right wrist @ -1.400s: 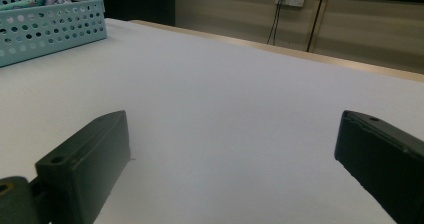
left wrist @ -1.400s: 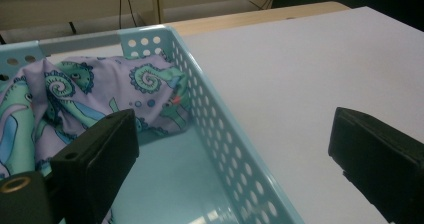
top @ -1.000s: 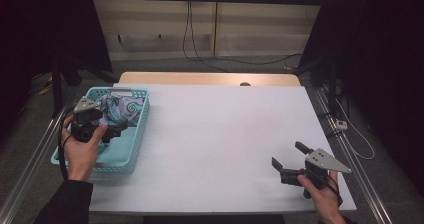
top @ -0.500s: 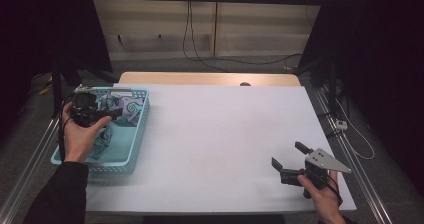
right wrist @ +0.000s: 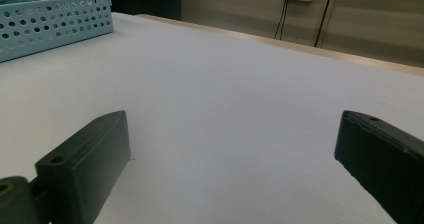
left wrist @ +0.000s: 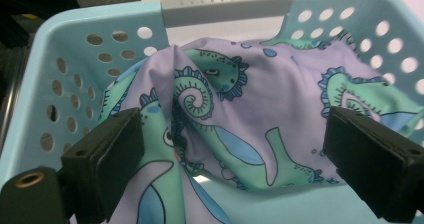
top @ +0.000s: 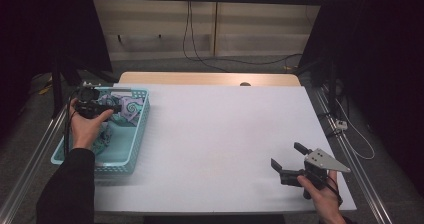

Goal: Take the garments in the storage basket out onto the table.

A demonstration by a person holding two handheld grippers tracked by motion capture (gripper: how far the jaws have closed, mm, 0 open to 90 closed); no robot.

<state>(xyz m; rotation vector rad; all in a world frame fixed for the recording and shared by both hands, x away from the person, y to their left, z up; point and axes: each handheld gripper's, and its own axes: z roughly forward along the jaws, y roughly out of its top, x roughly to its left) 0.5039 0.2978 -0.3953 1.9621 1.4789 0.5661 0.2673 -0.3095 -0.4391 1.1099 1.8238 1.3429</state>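
Observation:
A light-blue perforated basket (top: 136,145) stands at the table's left edge, with a lilac cloth printed with green seahorses (top: 129,109) bunched inside. My left gripper (top: 116,108) reaches into the basket's far end over the cloth. In the left gripper view the jaws of the left gripper (left wrist: 232,129) stand wide and have just been closing a little. A raised fold of the cloth (left wrist: 260,89) lies between them, and the pads are not pressing on it. My right gripper (top: 286,155) rests open near the front right corner with nothing between its fingers.
The white table top (top: 225,124) stretches bare between the basket and the right hand. In the right gripper view the basket (right wrist: 50,19) shows far off at upper left. Metal rails run along both table sides, and cables hang at the back wall.
My left hand has moved toward the far end of the basket and dropped lower onto the cloth. The right hand has kept still.

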